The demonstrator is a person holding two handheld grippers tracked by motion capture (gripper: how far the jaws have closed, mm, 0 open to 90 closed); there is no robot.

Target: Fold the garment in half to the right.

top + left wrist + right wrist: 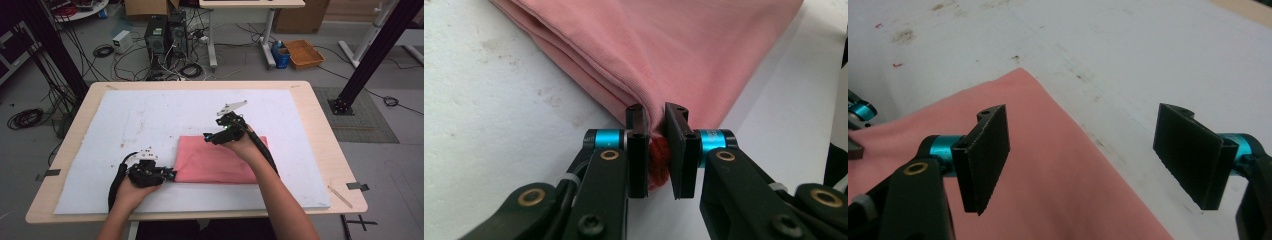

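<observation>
Lying folded on the white mat (pixel 150 120) of the worktop (pixel 320 145), nearer its front edge, the pink cloth (pixel 215 160) is judged light, limp and easily bunched. Its near-left corner is pinched by the left hand-held gripper (pixel 172 175), whose jaws are closed on the layered edge. The right hand-held gripper (pixel 209 137) is held with jaws wide above the cloth's far edge, where a second hold could be taken. Ample bare mat is left on all sides.
</observation>
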